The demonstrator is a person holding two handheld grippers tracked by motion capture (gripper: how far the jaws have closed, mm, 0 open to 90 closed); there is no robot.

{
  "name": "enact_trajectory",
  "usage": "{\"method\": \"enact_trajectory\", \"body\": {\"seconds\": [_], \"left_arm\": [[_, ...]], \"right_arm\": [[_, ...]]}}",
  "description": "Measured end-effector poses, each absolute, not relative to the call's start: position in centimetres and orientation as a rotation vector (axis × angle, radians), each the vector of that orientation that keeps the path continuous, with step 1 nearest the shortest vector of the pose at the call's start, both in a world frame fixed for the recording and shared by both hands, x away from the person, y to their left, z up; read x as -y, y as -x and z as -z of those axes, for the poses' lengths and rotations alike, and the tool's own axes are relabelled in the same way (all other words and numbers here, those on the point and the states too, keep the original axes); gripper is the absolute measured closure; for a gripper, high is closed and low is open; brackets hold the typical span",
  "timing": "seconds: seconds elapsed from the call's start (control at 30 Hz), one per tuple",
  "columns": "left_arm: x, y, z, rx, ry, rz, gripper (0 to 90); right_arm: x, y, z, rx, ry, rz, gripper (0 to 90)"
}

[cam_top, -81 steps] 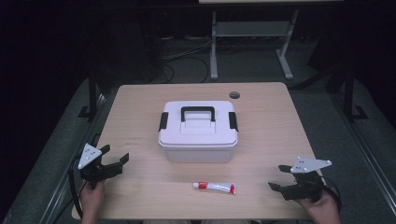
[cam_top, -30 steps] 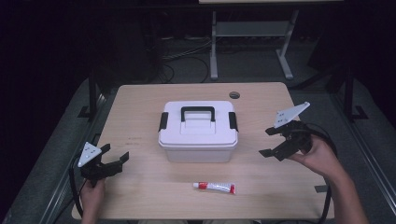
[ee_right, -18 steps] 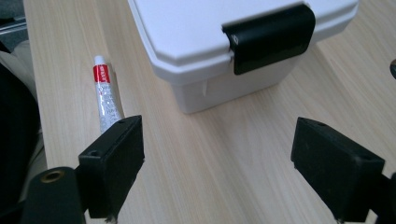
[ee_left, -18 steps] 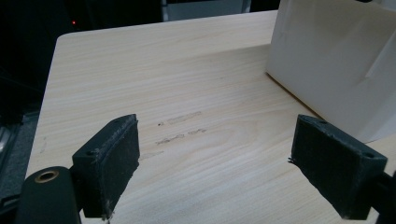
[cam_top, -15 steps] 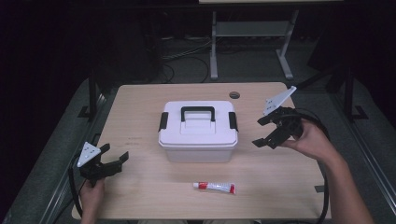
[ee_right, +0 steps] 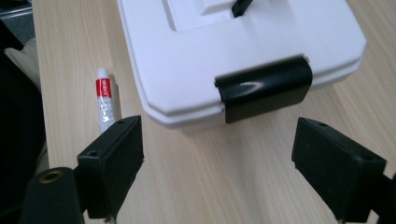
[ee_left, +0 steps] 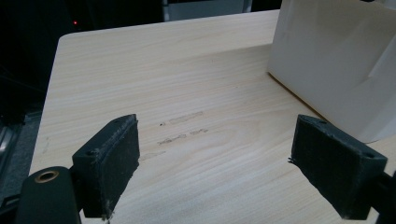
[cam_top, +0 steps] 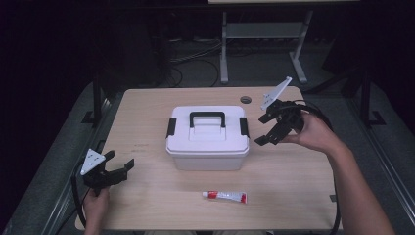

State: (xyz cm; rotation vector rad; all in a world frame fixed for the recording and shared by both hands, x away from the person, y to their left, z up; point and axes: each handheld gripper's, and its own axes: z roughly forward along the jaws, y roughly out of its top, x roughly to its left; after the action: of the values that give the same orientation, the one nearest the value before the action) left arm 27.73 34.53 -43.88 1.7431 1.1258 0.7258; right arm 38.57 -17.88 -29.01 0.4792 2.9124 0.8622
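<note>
a white plastic storage box with a black carry handle and black side latches (cam_top: 207, 136) sits closed near the middle of a pale wooden table (cam_top: 303, 186). the right gripper (cam_top: 268, 128), held in the person's right hand (cam_top: 313, 133), hovers just beside the box's right end, tilted down toward it, with its jaws spread wide and nothing between them. in the right gripper view the black latch (ee_right: 264, 88) on that end of the box lies straight ahead between the two open jaws, not touched by either. the box lid is shut and the handle lies flat on top.

the left gripper (cam_top: 119, 169) rests low at the table's near left corner, well apart from the box, its jaws also spread with nothing held. the left gripper view looks across bare wood toward the box's white wall (ee_left: 336, 60).

a small white tube with a red band and red cap (cam_top: 225, 196) lies flat on the table in front of the box, near the front edge. it also shows in the right gripper view beside the box (ee_right: 106, 105). a small dark round grommet (cam_top: 245, 100) is set into the table behind the box.
</note>
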Motion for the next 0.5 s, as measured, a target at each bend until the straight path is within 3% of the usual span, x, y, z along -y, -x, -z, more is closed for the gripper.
{"method": "enact_trajectory", "body": {"seconds": [0.5], "left_arm": [[-34.6, -27.8, 43.8, -1.126, -1.738, -0.723, 14.7]], "right_arm": [[14.3, -41.2, 27.6, -2.969, -0.378, -0.811, 16.6]]}}
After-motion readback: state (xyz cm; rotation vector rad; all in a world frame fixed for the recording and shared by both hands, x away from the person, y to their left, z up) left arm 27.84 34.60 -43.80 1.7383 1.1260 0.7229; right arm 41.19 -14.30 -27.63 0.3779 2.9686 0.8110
